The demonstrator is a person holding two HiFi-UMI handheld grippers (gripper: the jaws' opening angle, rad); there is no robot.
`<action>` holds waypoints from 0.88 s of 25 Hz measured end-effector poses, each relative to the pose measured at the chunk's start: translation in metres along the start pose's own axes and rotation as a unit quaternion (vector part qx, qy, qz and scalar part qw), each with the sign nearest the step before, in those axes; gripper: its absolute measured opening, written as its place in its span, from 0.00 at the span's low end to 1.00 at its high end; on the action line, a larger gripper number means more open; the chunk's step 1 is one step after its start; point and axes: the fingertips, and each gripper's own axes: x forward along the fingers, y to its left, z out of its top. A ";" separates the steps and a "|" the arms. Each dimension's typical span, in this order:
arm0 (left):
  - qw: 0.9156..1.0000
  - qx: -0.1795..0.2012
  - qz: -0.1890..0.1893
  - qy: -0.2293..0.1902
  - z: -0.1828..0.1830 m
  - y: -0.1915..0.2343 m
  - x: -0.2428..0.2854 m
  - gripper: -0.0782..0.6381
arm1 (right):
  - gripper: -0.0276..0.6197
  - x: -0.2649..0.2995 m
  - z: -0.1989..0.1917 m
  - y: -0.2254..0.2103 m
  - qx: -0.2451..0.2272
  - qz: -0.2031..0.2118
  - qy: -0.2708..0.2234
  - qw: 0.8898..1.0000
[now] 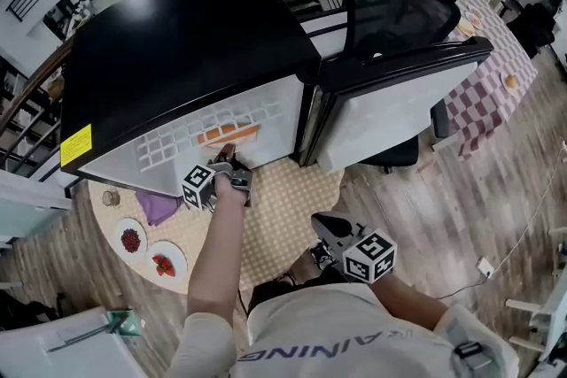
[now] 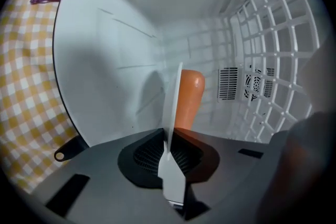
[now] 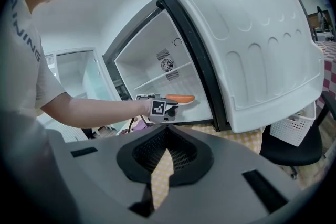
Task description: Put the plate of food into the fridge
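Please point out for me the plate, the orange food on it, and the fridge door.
plate [image 2: 172, 105], left gripper view, on its thin white rim.
orange food [image 2: 188, 97], left gripper view, middle of its length.
fridge door [image 3: 252, 44], right gripper view, white inner panel.

From my end the fridge [image 1: 177, 40] shows a glossy black top and smooth white plastic walls inside, with a white moulded grid shelf [image 2: 273, 60] of the same plastic. The plate [image 2: 172, 102] looks thin, white and smooth, the orange food [image 2: 190, 94] has a slick, faintly shiny skin, and the left gripper [image 2: 168, 152] is matt grey plastic with ribbed black pads [image 2: 147, 157]. I read the desk [image 1: 283, 208] covering as woven yellow-and-white checked cloth, and the floor [image 1: 496, 181] as wood-grain planks.
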 end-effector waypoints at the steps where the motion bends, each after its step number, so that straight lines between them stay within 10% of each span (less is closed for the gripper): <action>1: 1.000 -0.004 0.007 -0.002 0.001 0.002 0.002 0.16 | 0.08 0.002 0.000 0.001 -0.001 0.003 0.001 1.000; 11: 0.999 -0.022 0.029 0.016 0.004 0.007 0.016 0.17 | 0.08 0.011 0.001 0.012 -0.005 0.011 0.004 1.000; 16: 0.995 0.075 0.027 0.064 -0.005 0.002 0.021 0.18 | 0.08 0.014 -0.005 0.013 0.003 0.015 0.008 1.000; 22: 0.970 0.185 0.020 0.155 -0.033 -0.003 0.016 0.32 | 0.08 0.015 -0.007 0.016 0.003 0.024 0.010 1.000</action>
